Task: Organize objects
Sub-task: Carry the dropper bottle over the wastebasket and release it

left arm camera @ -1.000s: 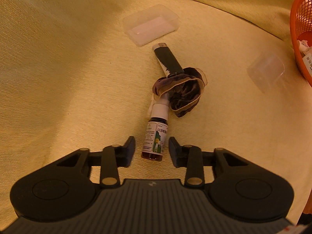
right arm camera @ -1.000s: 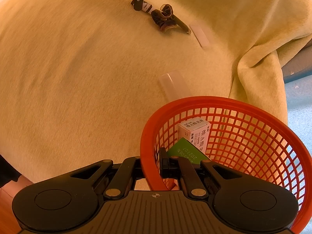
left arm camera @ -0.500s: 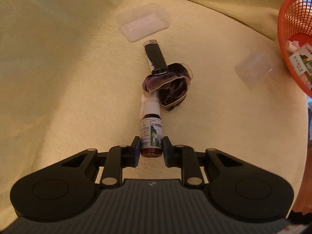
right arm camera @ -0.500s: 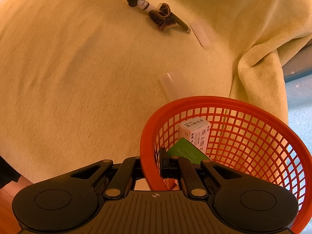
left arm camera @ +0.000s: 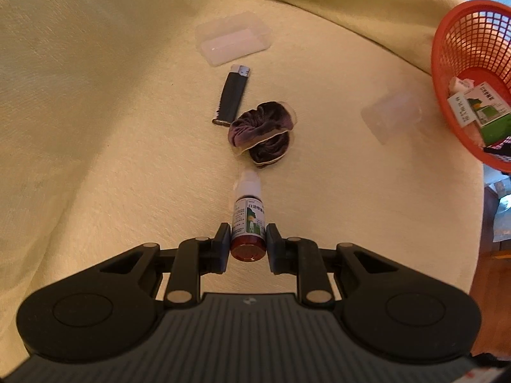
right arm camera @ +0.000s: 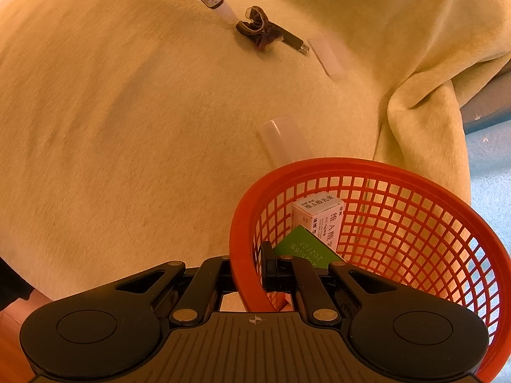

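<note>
Two cartons lie in the red mesh plastic basket (right arm camera: 399,210) pinched by the right gripper (right arm camera: 247,274), the left gripper (left arm camera: 248,245) clamps the small brown white-capped spray bottle (left arm camera: 248,220), and the black lighter (left arm camera: 232,97), purple velvet scrunchie (left arm camera: 260,134) and two clear plastic lids (left arm camera: 234,38) remain.

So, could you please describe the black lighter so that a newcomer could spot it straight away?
On the yellow blanket, find the purple velvet scrunchie in the middle. The slim black lighter with a silver metal top lies just beyond it, before the clear plastic lid. It is the only dark, straight, stick-shaped item there.
</note>
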